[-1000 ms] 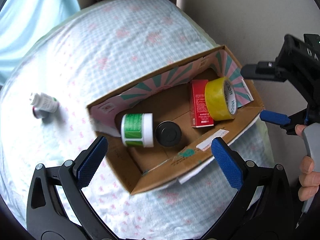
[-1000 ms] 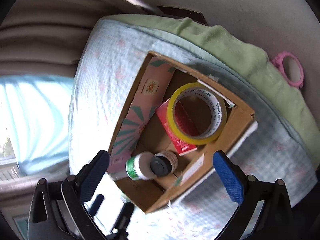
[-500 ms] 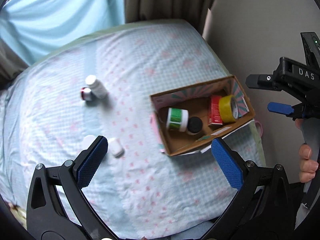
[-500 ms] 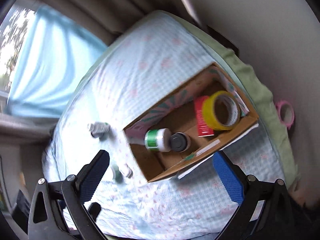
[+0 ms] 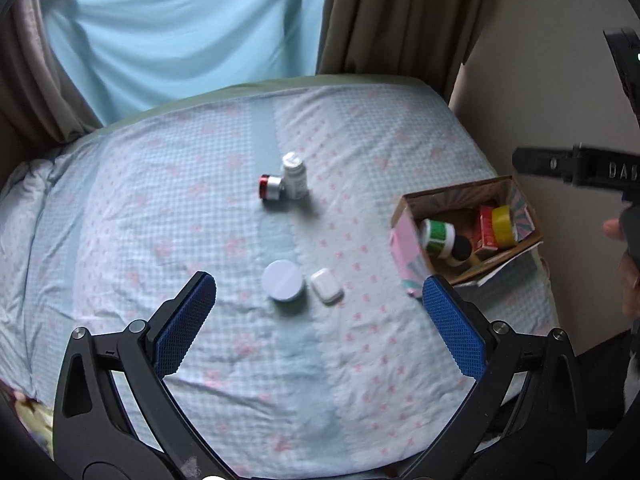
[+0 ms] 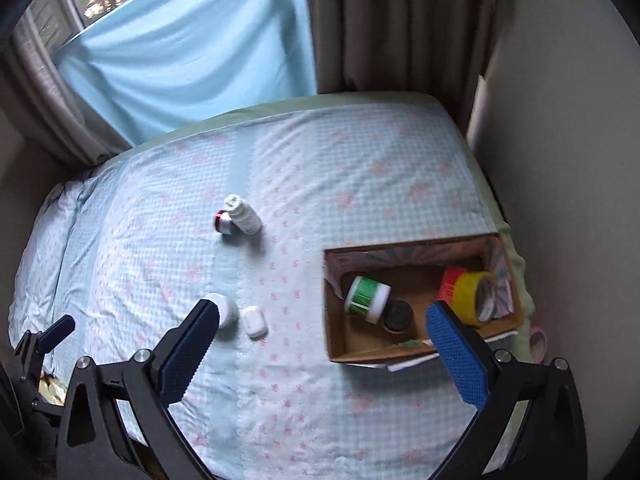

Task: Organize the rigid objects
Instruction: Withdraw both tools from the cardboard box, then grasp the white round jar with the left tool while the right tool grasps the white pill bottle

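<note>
Pale blue checked bedspread (image 5: 200, 216) with pink motifs across the middle of both views, light blue curtain (image 5: 180, 28) upper left, brown drapes (image 5: 400, 16) upper centre, bare wall at right. Only in the left wrist view: right gripper body as a black bar at the right edge, a person's fingers (image 5: 612, 229) beside it; right gripper's own fingertips out of that frame. Only in the right wrist view: part of the left gripper low at the left edge, one blue pad (image 6: 60, 330) showing, and a pink ring (image 6: 538, 342) past the bed's right edge. Left gripper (image 5: 320, 326) wide open, empty, touching nothing, hovering over the bed. Right gripper (image 6: 324, 356) likewise spread wide, empty. Left of centre on the bedspread: small red-and-silver jar (image 5: 269, 187) lying on its side, touching an upright white bottle (image 5: 295, 176). Lower, near centre: round white lidded tub (image 5: 283, 280) just beside a white earbud case (image 5: 327, 286). Right of centre: open cardboard box (image 6: 335, 332) on the bed near the wall. Inside, from left to right: green-labelled white jar (image 6: 366, 294) on its side, black-capped jar (image 6: 398, 315) touching it, red carton (image 6: 452, 282), yellow tape roll (image 6: 476, 294) leaning against the carton.
</note>
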Demonstrator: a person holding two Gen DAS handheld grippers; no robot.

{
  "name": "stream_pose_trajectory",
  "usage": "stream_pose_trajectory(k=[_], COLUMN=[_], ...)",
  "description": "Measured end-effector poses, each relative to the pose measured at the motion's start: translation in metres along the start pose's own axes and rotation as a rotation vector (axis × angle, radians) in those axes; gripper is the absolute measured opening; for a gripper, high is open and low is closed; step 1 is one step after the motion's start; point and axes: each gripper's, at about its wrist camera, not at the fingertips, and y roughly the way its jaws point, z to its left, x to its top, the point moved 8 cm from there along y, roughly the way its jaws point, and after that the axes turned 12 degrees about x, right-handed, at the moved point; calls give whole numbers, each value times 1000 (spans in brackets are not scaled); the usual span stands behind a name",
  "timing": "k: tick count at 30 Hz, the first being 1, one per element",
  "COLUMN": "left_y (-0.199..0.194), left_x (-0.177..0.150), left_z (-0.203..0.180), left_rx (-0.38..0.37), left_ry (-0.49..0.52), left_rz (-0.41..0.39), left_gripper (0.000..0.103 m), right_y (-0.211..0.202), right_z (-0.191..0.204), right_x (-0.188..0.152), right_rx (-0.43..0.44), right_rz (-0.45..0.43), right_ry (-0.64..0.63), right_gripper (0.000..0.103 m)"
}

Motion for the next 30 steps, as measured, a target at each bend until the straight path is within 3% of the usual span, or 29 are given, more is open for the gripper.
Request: stream_pose_trajectory(k=[8, 12, 19, 30], left_y=[61, 101, 181, 293], left_x=[-31, -38, -50, -81], left_z=[48, 50, 34, -12], left_rx=[-83, -95, -123, -132], left_ry=[64, 121, 191, 343], left_rz=[7, -5, -25, 4], left_gripper=[103, 103, 103, 102], right_y=[50, 75, 158, 300], right_z=[53, 65, 72, 64], right_x=[7, 15, 25, 35], right_rx=[32, 130, 40, 89], right_rz=[-75, -170, -26, 131], right_ry=[-164, -172, -341, -558], right_gripper=[103, 103, 103, 103])
